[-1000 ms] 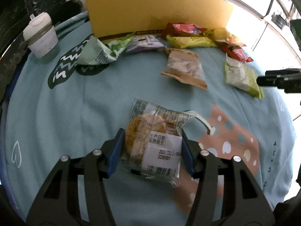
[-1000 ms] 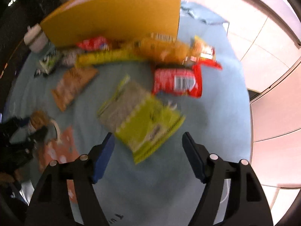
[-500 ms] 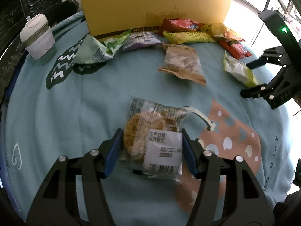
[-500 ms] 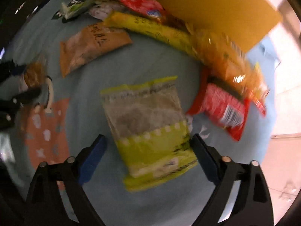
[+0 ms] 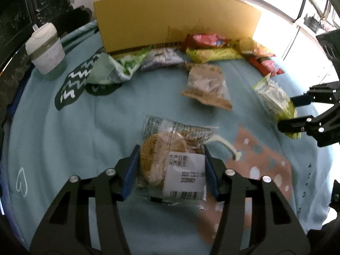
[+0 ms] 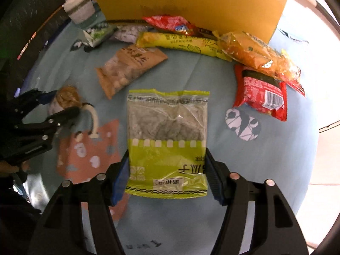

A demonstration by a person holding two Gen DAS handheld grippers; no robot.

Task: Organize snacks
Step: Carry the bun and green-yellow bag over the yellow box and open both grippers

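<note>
A clear packet with a round cookie and a white label (image 5: 161, 142) lies on the light-blue cloth (image 5: 63, 140). My left gripper (image 5: 171, 148) has it between its blue pads; the jaws are closing and both pads press on the packet's sides. A lime-green and clear snack pack (image 6: 167, 123) lies flat between the pads of my right gripper (image 6: 166, 153). Those jaws are closing too; the pads stand at the pack's edges and the pack shows no buckling. The left gripper (image 6: 63, 103) appears at the left of the right wrist view, the right gripper (image 5: 286, 113) at the right of the left wrist view.
A yellow cardboard box (image 5: 176, 21) stands at the back. Along its front lie several snack packs: green-white (image 5: 110, 72), brown (image 5: 206, 85), long yellow (image 6: 180, 42), orange (image 6: 252, 53), red (image 6: 261, 93). A white lidded cup (image 5: 45, 51) stands at the back left.
The right gripper turned square over the green pack, came down on it and narrowed its jaws around it. The left gripper stayed around the cookie packet and narrowed slightly.
</note>
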